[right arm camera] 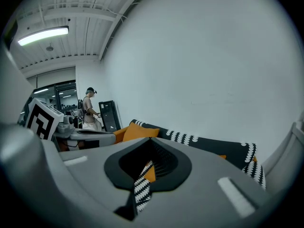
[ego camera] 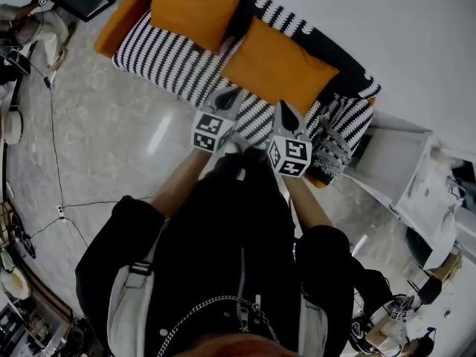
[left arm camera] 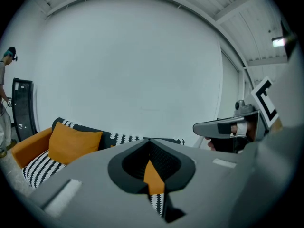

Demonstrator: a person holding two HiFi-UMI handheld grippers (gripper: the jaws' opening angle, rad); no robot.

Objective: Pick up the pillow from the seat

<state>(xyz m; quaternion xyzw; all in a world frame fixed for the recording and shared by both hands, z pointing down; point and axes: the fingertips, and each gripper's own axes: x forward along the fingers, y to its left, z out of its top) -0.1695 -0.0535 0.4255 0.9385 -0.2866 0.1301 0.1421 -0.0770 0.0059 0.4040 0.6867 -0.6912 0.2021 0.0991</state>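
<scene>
Two orange pillows lie on a black-and-white striped sofa [ego camera: 167, 54]: one at the left end [ego camera: 195, 10], one further right [ego camera: 279, 65]. Both grippers hover over the seat's front edge, short of the right pillow. The left gripper [ego camera: 225, 97] is shut and empty, and so is the right gripper [ego camera: 288, 116] beside it. In the left gripper view the shut jaws [left arm camera: 149, 144] point at the sofa, with the left pillow [left arm camera: 73, 141] off to the side. The right gripper view shows its shut jaws [right arm camera: 151, 142] and an orange pillow [right arm camera: 135, 132] beyond.
A grey knitted cushion [ego camera: 331, 151] sits at the sofa's right end, next to a white cabinet [ego camera: 394, 155]. Cables [ego camera: 56, 147] run across the pale floor at left, beside clutter. A person [right arm camera: 89, 109] stands far off by a black panel.
</scene>
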